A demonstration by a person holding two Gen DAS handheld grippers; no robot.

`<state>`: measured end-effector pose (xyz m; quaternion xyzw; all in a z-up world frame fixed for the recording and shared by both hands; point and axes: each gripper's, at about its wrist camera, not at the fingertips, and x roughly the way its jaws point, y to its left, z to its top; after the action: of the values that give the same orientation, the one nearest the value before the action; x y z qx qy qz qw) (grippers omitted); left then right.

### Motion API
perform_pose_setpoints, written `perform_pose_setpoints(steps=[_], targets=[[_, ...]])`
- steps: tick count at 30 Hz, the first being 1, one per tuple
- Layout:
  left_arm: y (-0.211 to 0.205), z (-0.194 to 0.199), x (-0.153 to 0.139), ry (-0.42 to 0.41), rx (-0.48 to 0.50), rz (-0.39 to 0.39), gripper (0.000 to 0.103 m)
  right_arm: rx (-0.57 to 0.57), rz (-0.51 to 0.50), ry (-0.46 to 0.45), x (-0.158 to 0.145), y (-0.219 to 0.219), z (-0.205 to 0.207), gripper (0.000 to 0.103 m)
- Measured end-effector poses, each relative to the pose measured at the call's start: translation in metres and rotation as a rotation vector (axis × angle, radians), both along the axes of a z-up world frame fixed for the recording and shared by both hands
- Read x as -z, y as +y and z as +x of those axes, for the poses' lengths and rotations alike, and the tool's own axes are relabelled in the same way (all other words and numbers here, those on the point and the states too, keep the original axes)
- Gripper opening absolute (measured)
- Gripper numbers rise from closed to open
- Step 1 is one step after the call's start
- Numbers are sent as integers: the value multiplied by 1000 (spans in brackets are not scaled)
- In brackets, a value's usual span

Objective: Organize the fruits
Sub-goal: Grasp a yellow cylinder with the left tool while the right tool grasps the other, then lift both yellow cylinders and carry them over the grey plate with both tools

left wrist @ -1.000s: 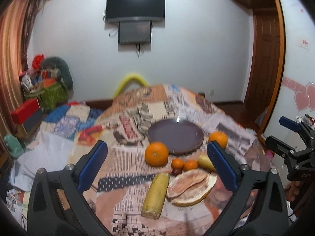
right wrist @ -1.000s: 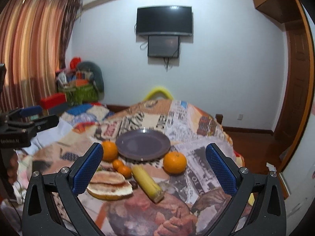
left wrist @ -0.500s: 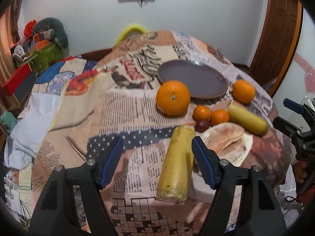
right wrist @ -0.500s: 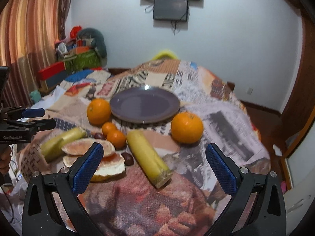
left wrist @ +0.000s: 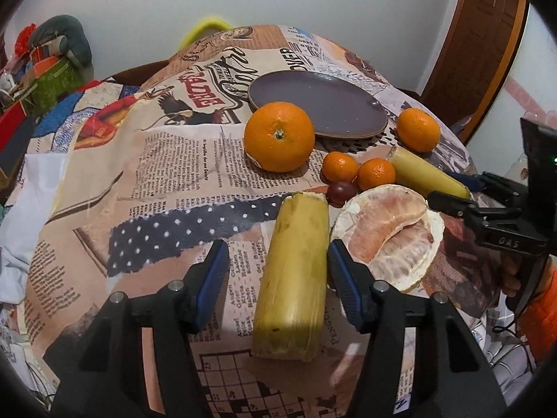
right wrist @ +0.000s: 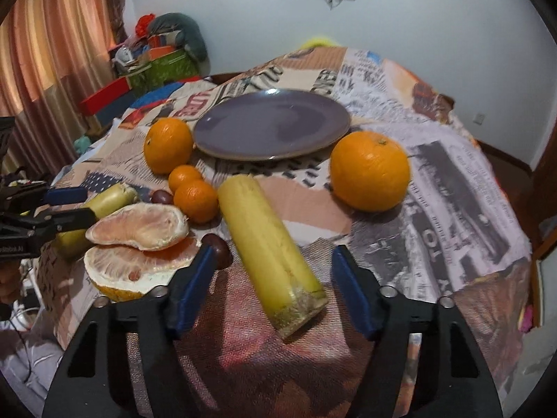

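With both claws just narrowing yet gripping nothing, our left claw (left wrist: 278, 261) and right claw (right wrist: 269, 271) each straddle a pale yellow cane stalk (left wrist: 292, 278) on the counter, needing closure before lifting to the purple ceramic plate (right wrist: 271, 129).

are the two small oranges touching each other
Touching. In the right wrist view the farther small orange and the nearer small orange press together with no tablecloth showing between them; the left wrist view shows no gap either.

Ahead of the jaws I count two oranges (right wrist: 369, 170), two tangerines (right wrist: 195, 200), two dark chestnuts (right wrist: 218, 249), two pomelo pieces (right wrist: 137, 225) and one plate (right wrist: 271, 125); two yellow stalks (right wrist: 268, 249), one between each pair.
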<state>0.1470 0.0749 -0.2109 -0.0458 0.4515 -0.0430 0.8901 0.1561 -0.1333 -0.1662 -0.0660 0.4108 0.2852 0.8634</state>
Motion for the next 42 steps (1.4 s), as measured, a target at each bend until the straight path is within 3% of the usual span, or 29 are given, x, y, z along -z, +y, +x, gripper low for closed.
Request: perform_pose_setpoints(steps=[5,18,25,36,38,42], targets=[[0,8,3,5,-12,-2,60,-10,-5,23,3,0,4,44],[19,10,-6,16,-105,-5,48,23,18,63,-3,-24,-14,33],[13,11,7,108,-50,-25,48,8,25,89,-8,-28,-16,32],[-2,22,15,104,-23,82,47,-9,33,166,8,-10,12,32],[-4,23,15,98,-26,101,41,-7,39,163,8,-9,12,32],[-3,25,12,90,-42,96,39,4,56,157,8,-9,12,32]])
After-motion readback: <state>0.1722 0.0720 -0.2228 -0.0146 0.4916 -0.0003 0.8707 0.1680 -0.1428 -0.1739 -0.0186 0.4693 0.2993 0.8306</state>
